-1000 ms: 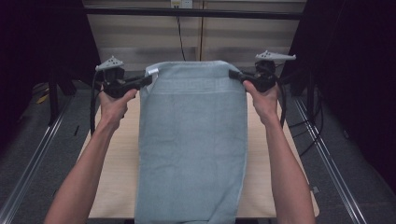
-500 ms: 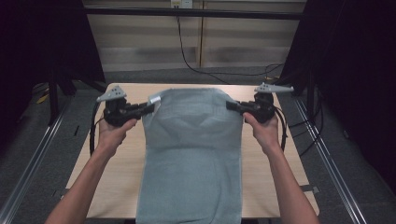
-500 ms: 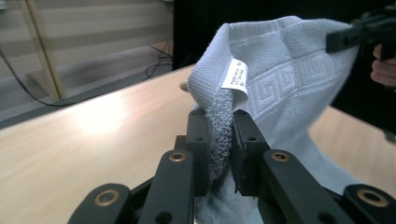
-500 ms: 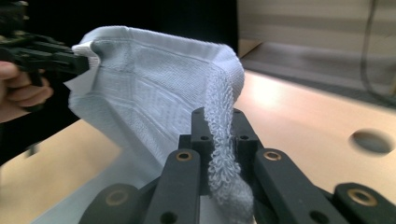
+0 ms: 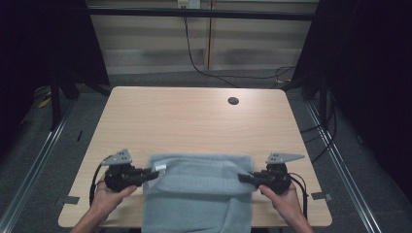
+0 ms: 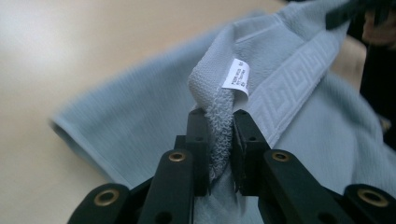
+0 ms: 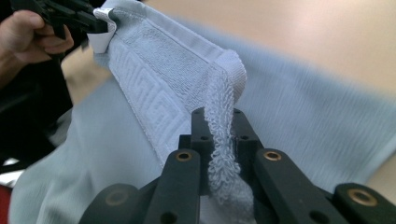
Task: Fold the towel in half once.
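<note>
Both grippers have come down and back toward the person since a second ago, when they held the towel up high over the far side of the table. Now the light blue towel (image 5: 199, 194) lies low on the near part of the wooden table (image 5: 194, 121), and its bottom end hangs over the near edge.

On one top corner, the left gripper (image 5: 151, 174) is pinched tight, right by the little white tag (image 6: 236, 74). Its jaws squeeze the fluffy edge between them. At the other top corner, the right gripper (image 5: 244, 178) is pinched tight too, with a fold of terry cloth caught in its jaws.

That top edge, with its woven pattern band (image 7: 149, 102), runs straight across from one gripper to the other. It looks a bit loose in the middle. The towel's long side runs from the grippers toward the person. Both hands are about the same way in, so neither one is nearer to the far side.
</note>
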`<state>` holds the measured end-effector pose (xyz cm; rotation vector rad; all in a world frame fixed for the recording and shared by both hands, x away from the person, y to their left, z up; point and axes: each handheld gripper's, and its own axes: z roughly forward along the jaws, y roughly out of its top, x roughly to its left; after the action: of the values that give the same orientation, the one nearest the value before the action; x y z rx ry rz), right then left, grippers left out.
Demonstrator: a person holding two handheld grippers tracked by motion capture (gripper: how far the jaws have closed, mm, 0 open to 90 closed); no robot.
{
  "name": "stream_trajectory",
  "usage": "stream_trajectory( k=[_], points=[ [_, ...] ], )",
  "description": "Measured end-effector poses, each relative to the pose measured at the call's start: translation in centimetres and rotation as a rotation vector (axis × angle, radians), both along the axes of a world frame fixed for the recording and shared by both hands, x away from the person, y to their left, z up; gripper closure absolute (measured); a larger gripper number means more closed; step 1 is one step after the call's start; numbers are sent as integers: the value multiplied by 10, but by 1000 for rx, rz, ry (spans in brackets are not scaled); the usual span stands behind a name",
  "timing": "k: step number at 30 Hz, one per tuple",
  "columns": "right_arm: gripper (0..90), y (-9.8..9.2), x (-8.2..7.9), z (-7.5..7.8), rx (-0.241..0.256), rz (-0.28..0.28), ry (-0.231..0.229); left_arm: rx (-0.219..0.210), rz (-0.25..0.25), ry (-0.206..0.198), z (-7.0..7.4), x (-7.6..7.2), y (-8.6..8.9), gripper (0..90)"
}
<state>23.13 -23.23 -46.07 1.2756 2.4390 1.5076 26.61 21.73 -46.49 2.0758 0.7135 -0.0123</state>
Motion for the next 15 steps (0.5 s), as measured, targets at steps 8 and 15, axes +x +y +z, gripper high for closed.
stream_trajectory(
  k=[8,15],
  points=[
    [841,10,-7,-39,-137,28,95,91,-12,55,-33,4,-6,788],
    [842,15,42,-39,-184,-29,60,127,84,-1,-34,60,-15,790]
  ],
)
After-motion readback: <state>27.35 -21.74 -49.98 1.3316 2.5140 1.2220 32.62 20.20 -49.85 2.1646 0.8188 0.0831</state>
